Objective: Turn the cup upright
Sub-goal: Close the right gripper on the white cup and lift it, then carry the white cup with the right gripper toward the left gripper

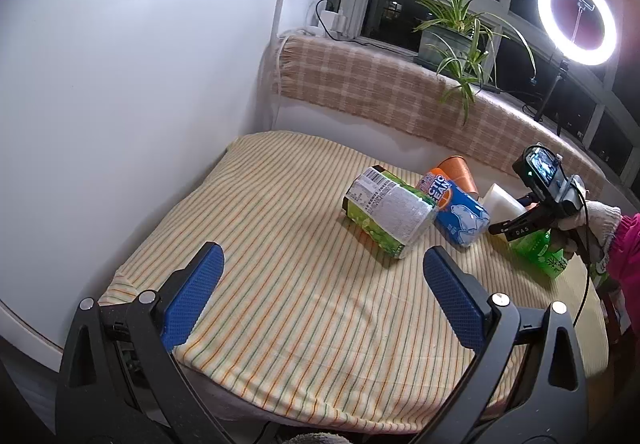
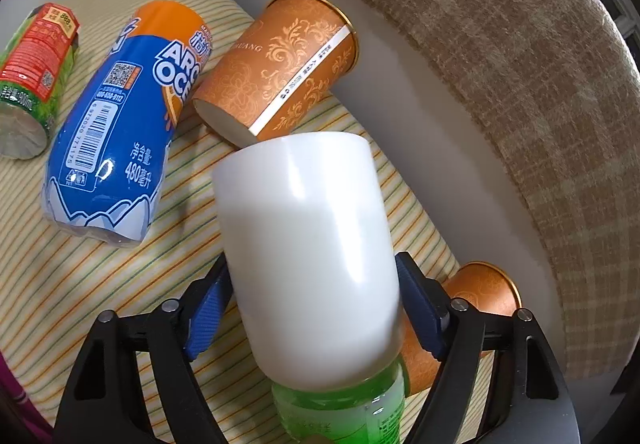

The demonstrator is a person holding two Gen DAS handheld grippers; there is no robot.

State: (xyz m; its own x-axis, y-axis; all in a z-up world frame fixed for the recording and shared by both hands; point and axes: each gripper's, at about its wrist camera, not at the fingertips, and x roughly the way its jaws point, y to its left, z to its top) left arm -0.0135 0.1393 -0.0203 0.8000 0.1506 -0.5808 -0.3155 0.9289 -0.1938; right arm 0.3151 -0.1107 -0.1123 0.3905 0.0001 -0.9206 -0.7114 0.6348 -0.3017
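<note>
While the right gripper [image 2: 316,308] closes its blue pads [image 2: 420,308] on either flank of the white cup [image 2: 308,244], the cup's long axis runs from roughly 6 o'clock to 12 o'clock in the right wrist view, leaning slightly toward 11, with one end pointing away from the camera; whether that far end is the rim or the base cannot be told. The near end of the cup sits against a green bottle [image 2: 340,408] at 6 o'clock, and appears to rest over its top. Both pads touch the cup's wall, jaws at medium spread set by the cup's width. An orange paper cup [image 2: 276,68] lies on its side at 12 o'clock, its flat base toward the camera, just beyond the white cup. A second orange paper cup [image 2: 476,304] lies at 3 o'clock behind the right pad. A blue Arctic Ocean bottle [image 2: 116,124] lies at 10 o'clock, with a green-and-red labelled bottle [image 2: 32,76] at 9 o'clock. All rest on a striped cloth [image 2: 100,284]. In the left wrist view the left gripper [image 1: 320,292] is spread wide, holding and touching nothing, above the cloth; the white cup shows at 3 o'clock. A ring light [image 1: 576,18] and a potted spider plant [image 1: 452,36] stand at 1 o'clock.
</note>
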